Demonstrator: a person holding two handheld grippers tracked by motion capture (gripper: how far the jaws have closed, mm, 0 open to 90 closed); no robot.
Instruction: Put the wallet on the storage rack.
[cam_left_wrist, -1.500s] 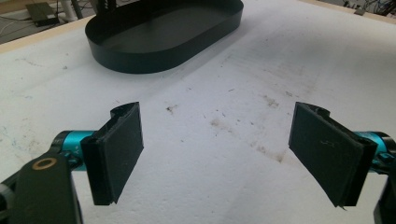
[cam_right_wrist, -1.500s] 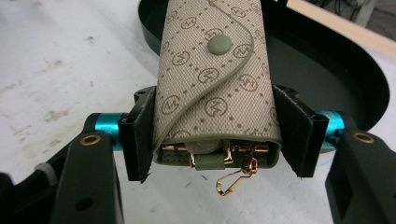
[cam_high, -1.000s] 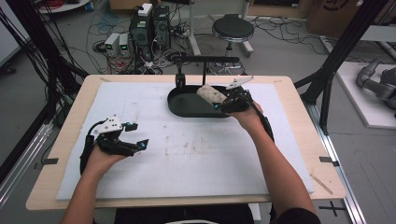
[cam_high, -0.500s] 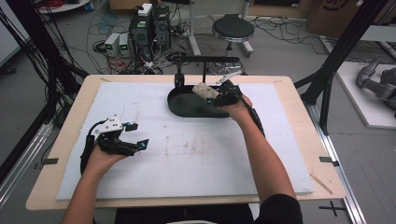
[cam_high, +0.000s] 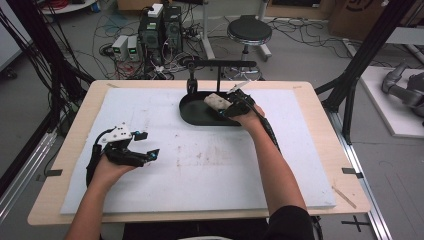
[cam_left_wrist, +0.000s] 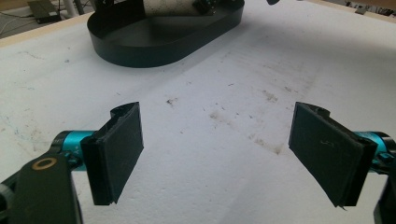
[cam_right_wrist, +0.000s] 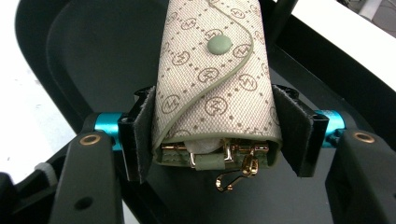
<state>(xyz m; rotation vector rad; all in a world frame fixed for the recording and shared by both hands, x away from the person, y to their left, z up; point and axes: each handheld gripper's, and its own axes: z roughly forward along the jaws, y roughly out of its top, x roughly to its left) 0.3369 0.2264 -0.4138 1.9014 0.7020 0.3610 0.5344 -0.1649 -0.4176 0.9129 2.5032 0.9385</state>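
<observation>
My right gripper (cam_high: 227, 106) is shut on a beige patterned key pouch (cam_right_wrist: 212, 84) with a green snap button and gold clips at its near end. It holds the key pouch (cam_high: 216, 102) over the black oval tray (cam_high: 195, 115) at the back middle of the white mat. In the right gripper view the black tray (cam_right_wrist: 93, 51) lies under the pouch. My left gripper (cam_high: 145, 145) rests at the left of the mat, open, with nothing between its pads (cam_left_wrist: 119, 149). The tray (cam_left_wrist: 140, 46) lies far ahead in the left gripper view.
A black stand (cam_high: 220, 64) with a horizontal arm rises just behind the tray. The white foam mat (cam_high: 210, 165) covers most of the wooden table (cam_high: 345, 150). Cables, computers and a stool stand on the floor beyond the table's far edge.
My right gripper has carried the key pouch leftward and lower over the tray. The left gripper has stayed in place.
</observation>
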